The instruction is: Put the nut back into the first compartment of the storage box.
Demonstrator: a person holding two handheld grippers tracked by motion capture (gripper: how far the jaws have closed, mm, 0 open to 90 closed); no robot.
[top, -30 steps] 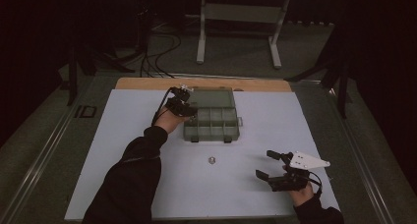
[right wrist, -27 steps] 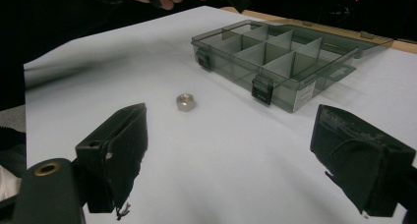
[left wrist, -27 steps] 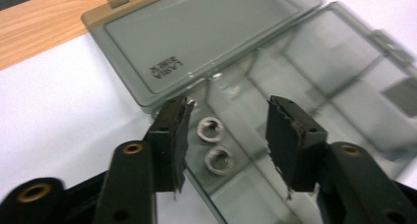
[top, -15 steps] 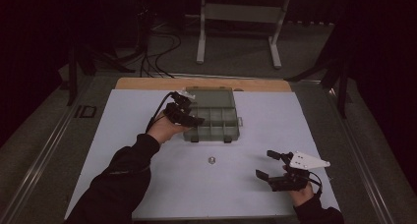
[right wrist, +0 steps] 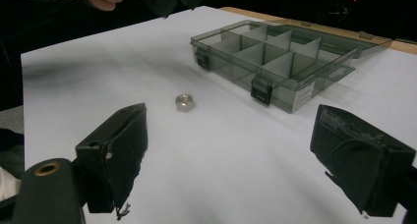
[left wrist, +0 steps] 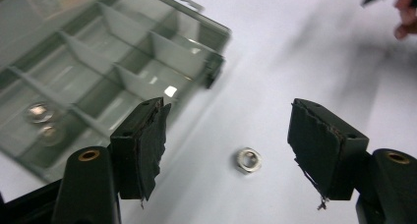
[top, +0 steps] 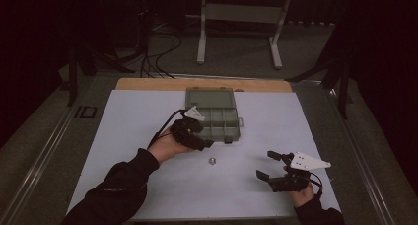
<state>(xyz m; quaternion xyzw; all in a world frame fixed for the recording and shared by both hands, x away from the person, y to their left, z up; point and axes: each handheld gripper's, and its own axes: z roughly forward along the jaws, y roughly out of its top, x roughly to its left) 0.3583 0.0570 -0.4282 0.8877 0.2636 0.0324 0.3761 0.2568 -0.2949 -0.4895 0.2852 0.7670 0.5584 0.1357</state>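
A smoky clear compartment box (top: 212,114) lies open on the white table top (top: 128,136), with two nuts (left wrist: 42,121) in one of its cells. A loose steel nut (top: 213,161) rests on the table in front of the box. My left gripper (top: 202,137) hovers at the box's near left corner, just back-left of that nut. Its jaws have just been opening and stand open with nothing gripped; the nut (left wrist: 248,160) lies on the table beyond the gap. My right gripper (top: 264,165) rests open and empty at the near right, facing the nut (right wrist: 185,102) and the box (right wrist: 280,57).
A wooden strip (top: 148,83) runs along the table's far edge behind the box. Beyond it stand a metal stand (top: 236,18) and floor cables (top: 153,57). Bare white surface lies left of the box and between the two grippers.
My left hand has drawn back from the box's far left corner toward me and to the right, stopping near the loose nut, with its jaws wider apart. The right gripper has stayed put.
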